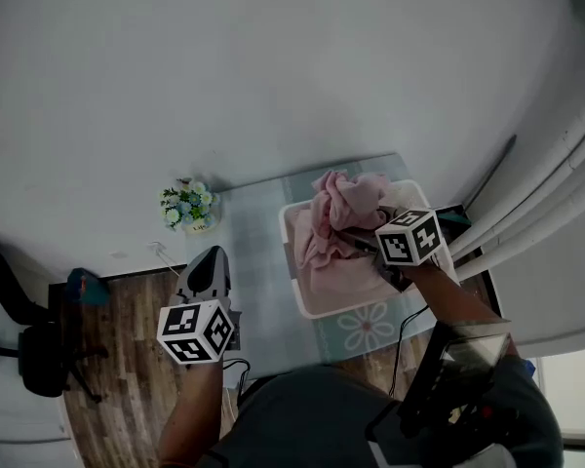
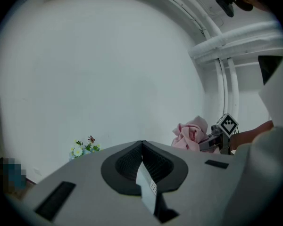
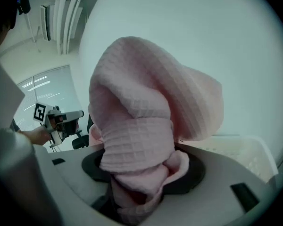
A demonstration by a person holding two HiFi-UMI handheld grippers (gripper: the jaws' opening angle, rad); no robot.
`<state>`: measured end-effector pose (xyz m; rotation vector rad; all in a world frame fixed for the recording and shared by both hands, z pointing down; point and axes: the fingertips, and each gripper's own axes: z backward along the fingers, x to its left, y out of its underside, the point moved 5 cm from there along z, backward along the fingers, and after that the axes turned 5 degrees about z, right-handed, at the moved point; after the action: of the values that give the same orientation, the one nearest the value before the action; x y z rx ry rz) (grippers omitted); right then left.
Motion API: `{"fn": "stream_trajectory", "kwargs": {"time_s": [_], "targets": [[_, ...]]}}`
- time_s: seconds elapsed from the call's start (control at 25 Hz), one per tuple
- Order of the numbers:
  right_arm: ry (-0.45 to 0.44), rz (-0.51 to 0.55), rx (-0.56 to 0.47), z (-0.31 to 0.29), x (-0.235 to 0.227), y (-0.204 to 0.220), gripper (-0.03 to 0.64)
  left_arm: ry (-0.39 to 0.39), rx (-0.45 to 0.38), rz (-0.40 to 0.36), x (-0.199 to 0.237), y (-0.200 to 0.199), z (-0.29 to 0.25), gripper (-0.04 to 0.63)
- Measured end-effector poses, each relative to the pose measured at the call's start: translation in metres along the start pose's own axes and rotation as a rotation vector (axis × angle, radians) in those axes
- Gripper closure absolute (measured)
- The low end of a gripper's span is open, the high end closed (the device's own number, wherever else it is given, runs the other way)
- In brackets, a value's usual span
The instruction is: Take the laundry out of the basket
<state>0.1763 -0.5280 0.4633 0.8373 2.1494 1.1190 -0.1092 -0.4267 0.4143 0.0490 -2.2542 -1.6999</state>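
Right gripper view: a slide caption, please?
Right claw grips a bunched pink waffle-weave towel, white plastic laundry basket behind.

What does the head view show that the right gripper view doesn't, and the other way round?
Only the head view: the flowers by the wall, the wooden floor and the daisy-print mat. Only the right gripper view: the waffle weave of the pink towel, bunched between the jaws of the right gripper, which are closed on it. Both: the pink towel, the white basket and the left gripper.

Flower pot (image 1: 188, 207), black office chair (image 1: 29, 354)
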Motion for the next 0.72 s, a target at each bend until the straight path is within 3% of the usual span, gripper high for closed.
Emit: {"fn": "stream_trajectory", "kwargs": {"time_s": [0.36,0.72], "targets": [[0.039,-0.018,-0.258,0.062,0.016,-0.061,0.337,0.027,-0.084,-0.016,-0.033,-0.025,0.014,0.586],[0.027,-0.016,-0.388,0.103,0.031,-0.085,0.337,0.031,-0.142,-0.014,-0.069,-0.032,0.033,0.587]]}}
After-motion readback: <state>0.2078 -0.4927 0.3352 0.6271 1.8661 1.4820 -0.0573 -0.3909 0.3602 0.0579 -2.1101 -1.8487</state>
